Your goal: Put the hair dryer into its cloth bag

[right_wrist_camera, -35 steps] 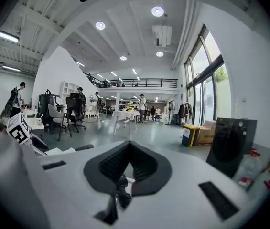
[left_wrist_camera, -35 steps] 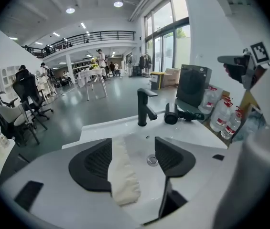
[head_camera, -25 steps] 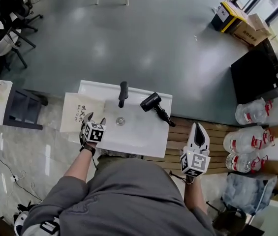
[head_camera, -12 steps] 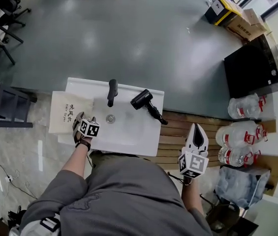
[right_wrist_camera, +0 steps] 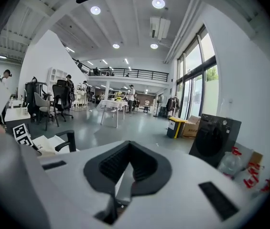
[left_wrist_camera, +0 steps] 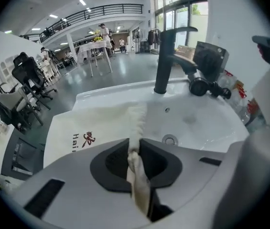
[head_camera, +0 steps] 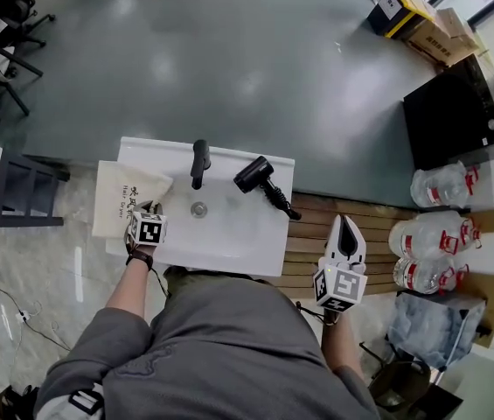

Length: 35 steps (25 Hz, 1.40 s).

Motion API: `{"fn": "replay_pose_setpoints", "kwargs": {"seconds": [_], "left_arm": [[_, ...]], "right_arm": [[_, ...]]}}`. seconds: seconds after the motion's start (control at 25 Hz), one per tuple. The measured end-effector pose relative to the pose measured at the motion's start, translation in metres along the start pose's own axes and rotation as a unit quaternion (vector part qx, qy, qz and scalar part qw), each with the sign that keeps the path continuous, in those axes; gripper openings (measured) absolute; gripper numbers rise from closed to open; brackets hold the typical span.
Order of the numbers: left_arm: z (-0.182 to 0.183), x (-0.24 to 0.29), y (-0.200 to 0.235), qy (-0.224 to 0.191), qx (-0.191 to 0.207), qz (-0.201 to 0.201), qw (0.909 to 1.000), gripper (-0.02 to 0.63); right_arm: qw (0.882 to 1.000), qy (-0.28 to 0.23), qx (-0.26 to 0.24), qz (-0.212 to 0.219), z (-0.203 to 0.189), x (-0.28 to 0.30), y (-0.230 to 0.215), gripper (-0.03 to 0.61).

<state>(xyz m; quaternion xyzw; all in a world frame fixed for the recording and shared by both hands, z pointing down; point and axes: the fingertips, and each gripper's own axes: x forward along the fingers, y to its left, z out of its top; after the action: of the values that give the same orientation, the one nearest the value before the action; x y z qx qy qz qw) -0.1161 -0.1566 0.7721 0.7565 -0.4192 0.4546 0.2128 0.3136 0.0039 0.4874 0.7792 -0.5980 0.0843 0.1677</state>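
Head view – cloth bag (head_camera: 122,195) drapes off the sink's (head_camera: 229,239) left rim, my left gripper (head_camera: 151,208) jaws just closed onto its edge, hair dryer (head_camera: 258,176) lies apart at the sink's back right corner – my right gripper (head_camera: 344,224) clenched, empty.

The cloth bag (head_camera: 122,198) lies on the counter's (head_camera: 247,243) left end, overhanging its left edge. The faucet (head_camera: 199,159) stands at the back, behind the drain (head_camera: 198,208). The hair dryer (head_camera: 255,175) lies right of the faucet, at the back right corner.
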Motion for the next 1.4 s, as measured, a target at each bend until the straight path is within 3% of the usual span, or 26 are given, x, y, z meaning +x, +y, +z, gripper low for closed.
{"fn": "replay_pose_setpoints", "kwargs": {"seconds": [0.16,0.32,0.52,0.64,0.76,0.88,1.08,1.4], "left_arm": [[0.011,-0.021,0.001,-0.008,-0.040,-0.048,0.9980,0.020],[0.025,-0.045,0.001,-0.028,-0.099,-0.091,0.9905,0.018],[0.036,-0.069,-0.001,-0.049,-0.126,-0.124,0.9830,0.018],[0.038,-0.079,-0.002,-0.054,-0.141,-0.131,0.9799,0.018],[0.042,-0.088,-0.007,-0.060,-0.149,-0.141,0.9769,0.018],[0.047,-0.095,-0.007,-0.065,-0.155,-0.142,0.9755,0.018],[0.050,-0.104,-0.010,-0.072,-0.161,-0.145,0.9735,0.018],[0.048,-0.111,-0.014,-0.073,-0.170,-0.141,0.9726,0.018]], "right_arm": [[1.000,-0.007,0.006,0.017,0.003,0.007,0.014,0.002],[0.999,-0.019,0.017,0.033,0.006,0.011,0.022,0.002],[0.997,-0.042,0.030,0.059,0.014,0.012,0.028,0.003],[0.994,-0.040,0.034,0.096,0.015,0.015,0.037,0.064],[0.989,-0.025,0.023,0.147,0.009,0.019,0.052,0.208],[0.982,-0.006,-0.013,0.186,0.001,0.025,0.066,0.293],[0.973,0.019,-0.066,0.221,-0.014,0.039,0.083,0.301],[0.958,0.062,-0.107,0.260,-0.054,0.077,0.110,0.301]]}}
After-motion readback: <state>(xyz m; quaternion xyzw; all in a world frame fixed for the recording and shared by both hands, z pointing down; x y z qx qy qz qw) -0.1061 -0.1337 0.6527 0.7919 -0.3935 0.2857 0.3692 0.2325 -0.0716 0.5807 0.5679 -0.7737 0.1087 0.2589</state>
